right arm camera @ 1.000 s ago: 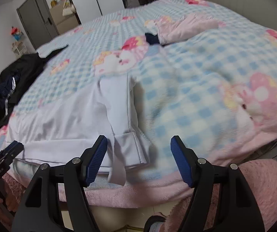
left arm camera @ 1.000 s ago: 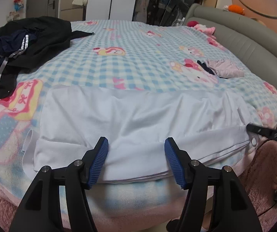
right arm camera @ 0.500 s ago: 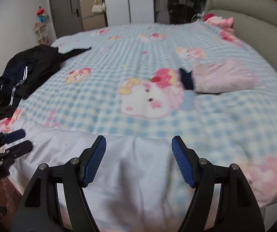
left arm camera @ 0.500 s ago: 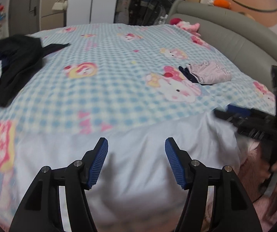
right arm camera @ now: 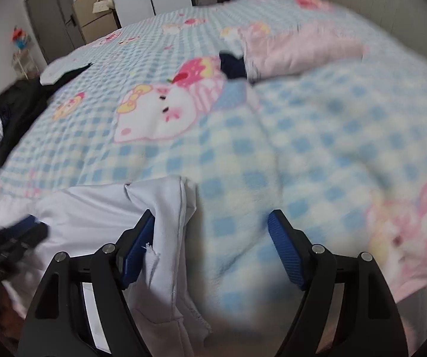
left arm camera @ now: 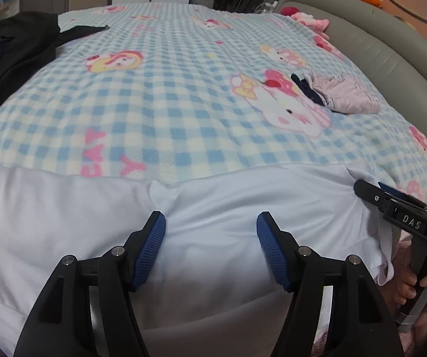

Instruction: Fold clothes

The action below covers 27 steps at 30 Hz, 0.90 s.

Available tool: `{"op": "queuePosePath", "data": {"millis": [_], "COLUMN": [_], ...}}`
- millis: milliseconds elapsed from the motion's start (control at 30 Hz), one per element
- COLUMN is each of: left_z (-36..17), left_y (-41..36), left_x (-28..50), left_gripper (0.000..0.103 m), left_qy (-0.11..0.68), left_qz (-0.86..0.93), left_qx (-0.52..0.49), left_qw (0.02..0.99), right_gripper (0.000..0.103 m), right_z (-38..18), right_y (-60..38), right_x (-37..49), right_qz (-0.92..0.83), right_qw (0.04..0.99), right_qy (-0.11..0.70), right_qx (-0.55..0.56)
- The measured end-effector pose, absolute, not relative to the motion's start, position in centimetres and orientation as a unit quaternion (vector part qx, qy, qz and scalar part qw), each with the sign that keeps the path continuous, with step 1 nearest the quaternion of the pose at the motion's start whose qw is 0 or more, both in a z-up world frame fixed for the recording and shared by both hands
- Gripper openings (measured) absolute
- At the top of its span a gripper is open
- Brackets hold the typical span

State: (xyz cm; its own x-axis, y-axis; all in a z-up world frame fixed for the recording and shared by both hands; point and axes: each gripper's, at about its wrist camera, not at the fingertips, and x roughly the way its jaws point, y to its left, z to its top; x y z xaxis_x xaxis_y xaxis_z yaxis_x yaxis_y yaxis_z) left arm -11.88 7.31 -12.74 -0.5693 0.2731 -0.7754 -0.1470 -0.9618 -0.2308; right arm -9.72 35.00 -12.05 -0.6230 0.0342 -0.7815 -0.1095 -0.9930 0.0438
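White garment (left arm camera: 64, 223) at bed's near edge | left hand-held gripper (left arm camera: 210, 250) spread | right hand-held gripper (right arm camera: 213, 250) spread, both just widening

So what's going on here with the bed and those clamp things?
A person is folding laundry with a handheld tool in each hand. The left tool and right tool both stand open over a white garment at the near edge of the checked blanket; neither grips it. Dark clothes and a pink piece lie farther back.

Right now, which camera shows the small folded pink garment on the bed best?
The left wrist view: the pink garment is sharp, its edges clear beside a dark item. The right wrist view shows it larger but motion-blurred.
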Motion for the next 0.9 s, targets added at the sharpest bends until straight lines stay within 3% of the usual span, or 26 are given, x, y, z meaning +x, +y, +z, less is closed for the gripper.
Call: {"op": "queuePosePath", "data": {"millis": [400, 667, 900], "left_z": [-10.6, -11.2, -13.1], "left_y": [10.2, 16.5, 15.5], "left_x": [-12.8, -14.6, -14.6], "left_gripper": [0.066, 0.066, 0.067], "left_qy": [-0.032, -0.013, -0.029], "left_qz": [0.890, 0.883, 0.875], "left_qx": [-0.428, -0.429, -0.447], "left_qw": [0.152, 0.191, 0.184], "right_gripper": [0.075, 0.075, 0.071], "right_z": [-9.8, -12.7, -14.5], "right_y": [39.8, 36.0, 34.4], "right_x": [-8.6, -12.6, -13.6], "right_qz": [0.912, 0.897, 0.894], "right_qw": [0.023, -0.021, 0.012], "right_qy": [0.189, 0.119, 0.044], "right_qx": [-0.363, -0.426, -0.446]}}
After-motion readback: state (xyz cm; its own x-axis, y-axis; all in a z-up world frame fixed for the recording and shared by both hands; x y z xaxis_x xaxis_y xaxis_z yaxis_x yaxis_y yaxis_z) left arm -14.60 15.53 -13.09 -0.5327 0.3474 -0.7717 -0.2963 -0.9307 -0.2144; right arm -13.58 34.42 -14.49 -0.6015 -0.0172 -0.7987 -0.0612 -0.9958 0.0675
